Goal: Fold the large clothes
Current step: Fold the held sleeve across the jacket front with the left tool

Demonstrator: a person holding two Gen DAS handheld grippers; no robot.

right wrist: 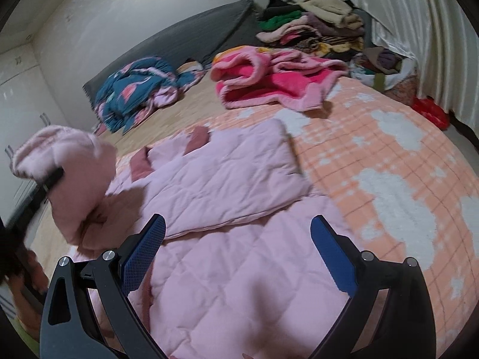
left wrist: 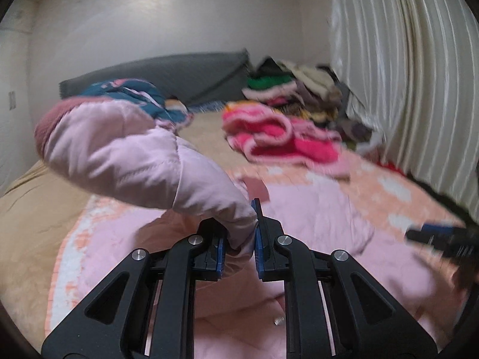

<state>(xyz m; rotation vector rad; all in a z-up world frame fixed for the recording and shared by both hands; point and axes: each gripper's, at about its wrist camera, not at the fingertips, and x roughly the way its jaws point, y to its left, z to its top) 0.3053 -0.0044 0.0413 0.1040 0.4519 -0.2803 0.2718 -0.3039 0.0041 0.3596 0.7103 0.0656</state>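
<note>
A large pale pink quilted jacket lies spread on the bed, one panel folded over its body. My left gripper is shut on the jacket's sleeve and holds it lifted above the bed; the sleeve's darker pink cuff points up and left. In the right wrist view the lifted sleeve hangs at the left with the left gripper behind it. My right gripper is open and empty, hovering over the jacket's near part. It also shows blurred in the left wrist view.
The bed has an orange and white checked blanket. A bright pink fleece, a blue patterned garment and a tall pile of clothes lie at the far side. A grey headboard cushion and curtains stand behind.
</note>
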